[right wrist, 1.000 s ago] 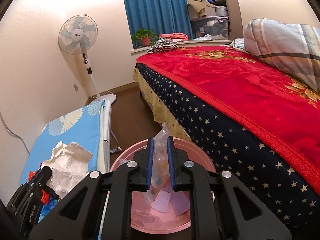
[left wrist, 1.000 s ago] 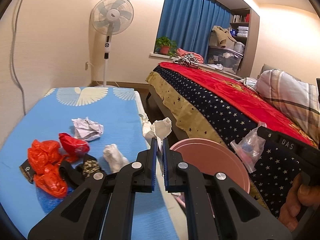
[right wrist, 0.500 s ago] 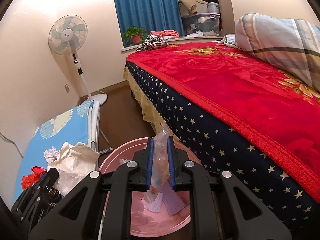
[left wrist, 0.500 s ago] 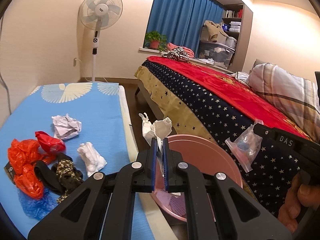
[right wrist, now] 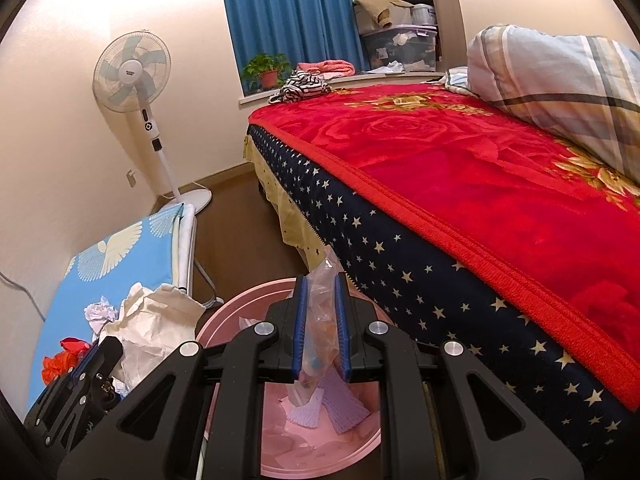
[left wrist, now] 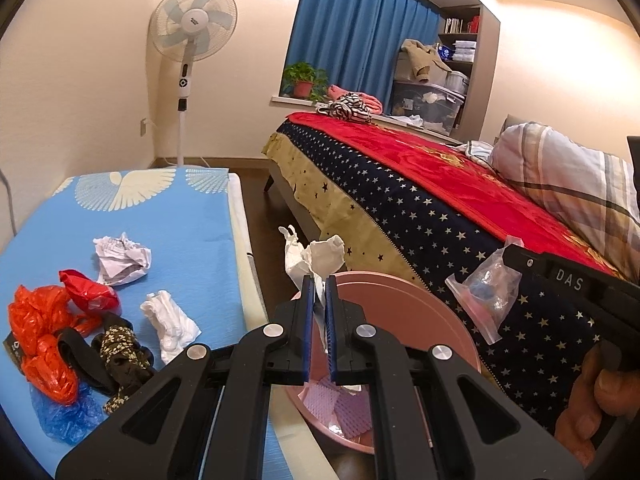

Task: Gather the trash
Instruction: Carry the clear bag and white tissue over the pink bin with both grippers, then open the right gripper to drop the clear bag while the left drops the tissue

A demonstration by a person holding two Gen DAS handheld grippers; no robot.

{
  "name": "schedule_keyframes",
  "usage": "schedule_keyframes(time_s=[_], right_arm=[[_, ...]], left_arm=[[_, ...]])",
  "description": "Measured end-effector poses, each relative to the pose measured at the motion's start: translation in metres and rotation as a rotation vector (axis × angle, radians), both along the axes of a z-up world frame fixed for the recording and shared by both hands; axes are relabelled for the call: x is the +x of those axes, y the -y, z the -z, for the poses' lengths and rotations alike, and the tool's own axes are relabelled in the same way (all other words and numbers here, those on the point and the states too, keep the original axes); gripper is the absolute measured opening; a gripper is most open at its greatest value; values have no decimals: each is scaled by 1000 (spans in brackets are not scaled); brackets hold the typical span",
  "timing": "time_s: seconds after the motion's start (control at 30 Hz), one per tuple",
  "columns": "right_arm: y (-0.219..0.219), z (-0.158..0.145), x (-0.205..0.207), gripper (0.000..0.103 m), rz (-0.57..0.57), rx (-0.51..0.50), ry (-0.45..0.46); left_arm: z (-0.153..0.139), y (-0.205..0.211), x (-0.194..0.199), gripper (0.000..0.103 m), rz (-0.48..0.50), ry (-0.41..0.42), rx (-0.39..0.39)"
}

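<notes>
My left gripper (left wrist: 319, 292) is shut on a crumpled white paper wad (left wrist: 320, 256), held above the near rim of a pink bin (left wrist: 404, 292). My right gripper (right wrist: 321, 312) hangs over the same bin (right wrist: 244, 304) with a clear plastic bag (right wrist: 320, 320) between its pads. Its jaws are opening, and the bag still hangs from them. From the left wrist view that bag (left wrist: 488, 292) dangles at the right gripper's tip (left wrist: 516, 256), with a person's hand (left wrist: 592, 392) behind it. Purple foam sheets (right wrist: 340, 400) lie in the bin.
A blue ironing board (left wrist: 168, 216) on the left carries crumpled paper (left wrist: 120, 260), red plastic bags (left wrist: 40, 320), a white tissue (left wrist: 170, 320), a dark patterned cloth (left wrist: 120, 344) and blue plastic (left wrist: 64, 408). A bed with a red blanket (right wrist: 460, 168) borders the bin on the right; a standing fan (left wrist: 192, 32) is behind.
My left gripper has shifted right, from over the board's edge to over the bin, still holding the white wad. The right jaws have widened slightly around the plastic bag.
</notes>
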State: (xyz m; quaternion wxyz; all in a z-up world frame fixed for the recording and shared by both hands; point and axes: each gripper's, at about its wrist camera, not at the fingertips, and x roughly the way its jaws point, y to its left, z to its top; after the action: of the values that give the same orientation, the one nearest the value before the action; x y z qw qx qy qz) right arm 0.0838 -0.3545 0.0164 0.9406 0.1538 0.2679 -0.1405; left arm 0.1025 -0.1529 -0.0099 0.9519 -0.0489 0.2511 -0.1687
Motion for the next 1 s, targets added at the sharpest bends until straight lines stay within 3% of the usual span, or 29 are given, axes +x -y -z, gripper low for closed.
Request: schedule_keyframes(time_s=[0.07, 0.1, 0.13, 0.2, 0.6, 0.83, 1.0], right_arm=[[2, 0, 0, 24, 12, 8, -4], [3, 0, 0, 41, 19, 12, -7], [4, 0, 0, 50, 30, 13, -4], [4, -1, -2, 50, 36, 14, -2], [-18, -8, -11, 50, -46, 12, 2], [-53, -15, -25, 50, -117, -51, 69], [-73, -12, -24, 48, -143, -88, 22]], left_arm=[[0, 0, 0, 6, 0, -4, -3], [0, -1, 1, 7, -3, -10, -9], [1, -2, 2, 15, -2, -19, -17], [2, -5, 4, 26, -1, -38, -29], [-11, -41, -15, 26, -41, -8, -15], [-18, -74, -34, 26, -85, 9, -13], [-27, -95, -47, 26, -118, 29, -13]])
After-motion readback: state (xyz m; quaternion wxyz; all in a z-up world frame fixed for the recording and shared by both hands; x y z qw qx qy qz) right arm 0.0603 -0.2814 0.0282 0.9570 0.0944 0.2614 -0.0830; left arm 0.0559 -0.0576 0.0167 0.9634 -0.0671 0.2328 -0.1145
